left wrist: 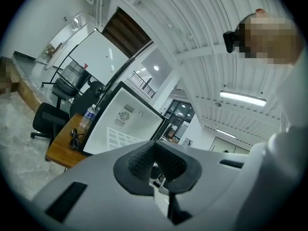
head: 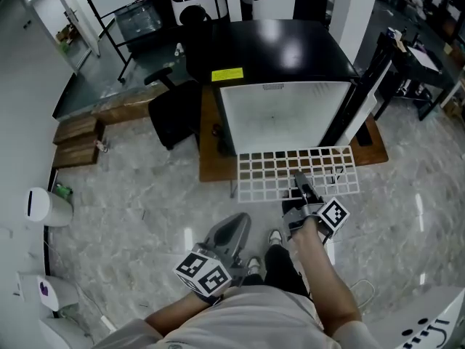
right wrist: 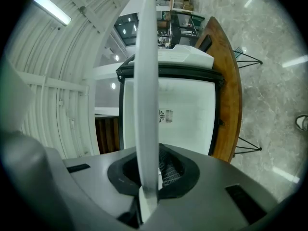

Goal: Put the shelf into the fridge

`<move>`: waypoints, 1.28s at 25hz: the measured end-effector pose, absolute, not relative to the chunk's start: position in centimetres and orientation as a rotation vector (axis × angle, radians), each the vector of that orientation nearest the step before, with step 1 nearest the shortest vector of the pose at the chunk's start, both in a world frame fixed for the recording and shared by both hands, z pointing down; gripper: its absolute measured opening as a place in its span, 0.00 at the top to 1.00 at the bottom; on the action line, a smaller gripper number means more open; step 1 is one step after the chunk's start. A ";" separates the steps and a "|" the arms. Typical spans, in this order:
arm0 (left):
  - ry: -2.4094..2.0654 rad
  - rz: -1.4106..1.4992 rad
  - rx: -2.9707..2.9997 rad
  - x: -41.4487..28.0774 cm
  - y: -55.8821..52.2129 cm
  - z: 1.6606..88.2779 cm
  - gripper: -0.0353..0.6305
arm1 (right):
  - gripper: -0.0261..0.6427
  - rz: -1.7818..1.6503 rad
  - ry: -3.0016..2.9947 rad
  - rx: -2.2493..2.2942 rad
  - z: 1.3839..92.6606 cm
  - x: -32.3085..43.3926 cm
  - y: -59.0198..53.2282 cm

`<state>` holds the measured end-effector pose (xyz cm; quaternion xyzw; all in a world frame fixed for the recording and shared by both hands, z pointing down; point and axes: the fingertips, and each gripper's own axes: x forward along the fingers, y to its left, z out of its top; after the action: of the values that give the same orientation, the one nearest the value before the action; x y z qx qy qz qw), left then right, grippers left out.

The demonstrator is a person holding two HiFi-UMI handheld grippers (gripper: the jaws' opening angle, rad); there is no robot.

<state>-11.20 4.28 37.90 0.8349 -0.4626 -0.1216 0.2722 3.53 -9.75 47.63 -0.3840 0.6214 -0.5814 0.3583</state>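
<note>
The white wire grid shelf [head: 296,173] hangs level in front of the open black fridge [head: 280,115], whose white inside [right wrist: 185,114] faces me. My right gripper [head: 301,190] is shut on the shelf's near edge; in the right gripper view the shelf [right wrist: 146,81] runs edge-on straight out of the pads. My left gripper [head: 234,233] is held low by my left side, shut with nothing in it. In the left gripper view its pads [left wrist: 144,160] meet, and the fridge [left wrist: 122,124] stands beyond them.
The fridge stands on a low wooden platform [head: 214,167] with thin black legs. A black office chair [head: 173,113] is to its left, a water bottle [left wrist: 86,117] and a black cable [left wrist: 74,139] lie on the platform. Black stands [head: 410,64] are at right.
</note>
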 end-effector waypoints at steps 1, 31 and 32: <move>-1.250 -0.324 2.243 -11.3 3.7 38.0 0.94 | 0.89 -1.504 1.604 -0.994 48.1 3.5 -10.7; -1.327 -0.236 2.109 -11.3 -6.0 41.9 0.94 | 0.89 -1.610 1.757 -0.858 55.9 -1.0 -22.9; -1.325 -0.237 2.108 -11.3 -6.1 42.0 0.94 | 0.89 -1.615 1.765 -0.854 55.9 -0.9 -22.9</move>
<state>-11.29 -6.05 41.98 0.7999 -0.5028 -0.0900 0.3150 -0.93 -22.87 55.88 -0.3212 0.6636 -0.6072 0.2964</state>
